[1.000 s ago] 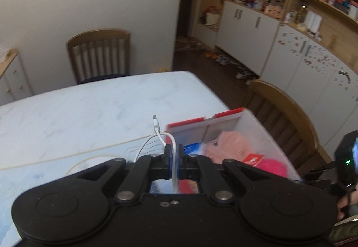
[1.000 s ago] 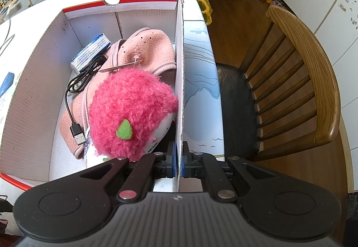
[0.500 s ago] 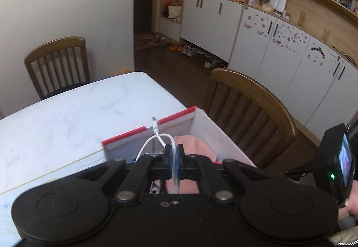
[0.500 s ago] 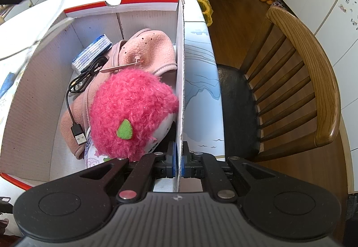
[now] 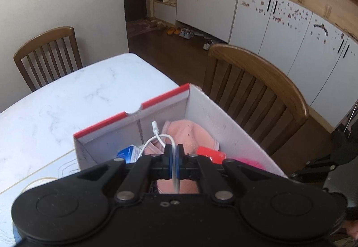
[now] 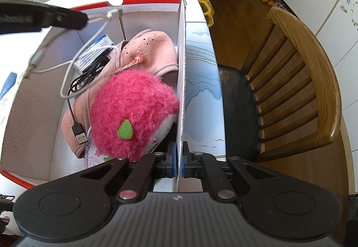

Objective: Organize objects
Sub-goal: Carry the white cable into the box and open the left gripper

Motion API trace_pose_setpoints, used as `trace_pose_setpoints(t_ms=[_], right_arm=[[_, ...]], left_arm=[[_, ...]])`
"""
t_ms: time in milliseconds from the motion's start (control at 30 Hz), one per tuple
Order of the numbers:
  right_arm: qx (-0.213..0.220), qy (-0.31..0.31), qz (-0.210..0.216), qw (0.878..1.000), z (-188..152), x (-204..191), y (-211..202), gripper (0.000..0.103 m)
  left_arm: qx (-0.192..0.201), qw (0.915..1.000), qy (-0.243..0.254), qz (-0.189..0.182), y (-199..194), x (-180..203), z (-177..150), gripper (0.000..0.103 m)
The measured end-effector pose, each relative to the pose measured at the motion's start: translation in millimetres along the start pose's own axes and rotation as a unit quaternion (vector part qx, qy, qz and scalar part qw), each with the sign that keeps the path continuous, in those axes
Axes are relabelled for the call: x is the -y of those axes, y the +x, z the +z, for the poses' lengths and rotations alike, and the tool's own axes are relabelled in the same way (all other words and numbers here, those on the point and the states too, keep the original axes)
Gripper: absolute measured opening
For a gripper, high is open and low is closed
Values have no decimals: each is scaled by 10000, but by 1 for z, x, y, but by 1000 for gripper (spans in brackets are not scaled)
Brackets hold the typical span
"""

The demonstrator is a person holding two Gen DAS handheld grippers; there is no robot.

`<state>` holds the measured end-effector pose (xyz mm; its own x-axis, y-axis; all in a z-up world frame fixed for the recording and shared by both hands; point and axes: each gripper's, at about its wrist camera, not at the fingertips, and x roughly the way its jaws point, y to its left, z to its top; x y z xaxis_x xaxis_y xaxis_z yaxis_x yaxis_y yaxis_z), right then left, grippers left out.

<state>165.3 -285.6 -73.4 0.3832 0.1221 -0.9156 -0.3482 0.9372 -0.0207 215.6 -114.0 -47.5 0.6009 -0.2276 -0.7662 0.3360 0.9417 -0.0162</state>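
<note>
Left tongs (image 5: 174,155), pinching white cable (image 6: 67,63), now over the box (image 6: 181,72); earlier beside it. Right tongs (image 6: 178,163) unmoved, clamping box wall.

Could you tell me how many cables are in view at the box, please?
2. A white cable hangs from the left gripper over the box. A black cable lies inside on the pink cloth. Others may be hidden under the pink plush toy.

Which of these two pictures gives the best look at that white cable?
The right wrist view: the white cable hangs in long loops from the left gripper over the box. The left wrist view shows only a short loop and plug.
</note>
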Motion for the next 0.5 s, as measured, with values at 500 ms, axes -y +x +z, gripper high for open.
trace_pose_setpoints(t_ms=[500], right_arm=[[9, 4, 16, 10000, 0, -1, 1, 4]], left_arm=[[-586, 9982, 121, -104, 38, 9, -21, 0]])
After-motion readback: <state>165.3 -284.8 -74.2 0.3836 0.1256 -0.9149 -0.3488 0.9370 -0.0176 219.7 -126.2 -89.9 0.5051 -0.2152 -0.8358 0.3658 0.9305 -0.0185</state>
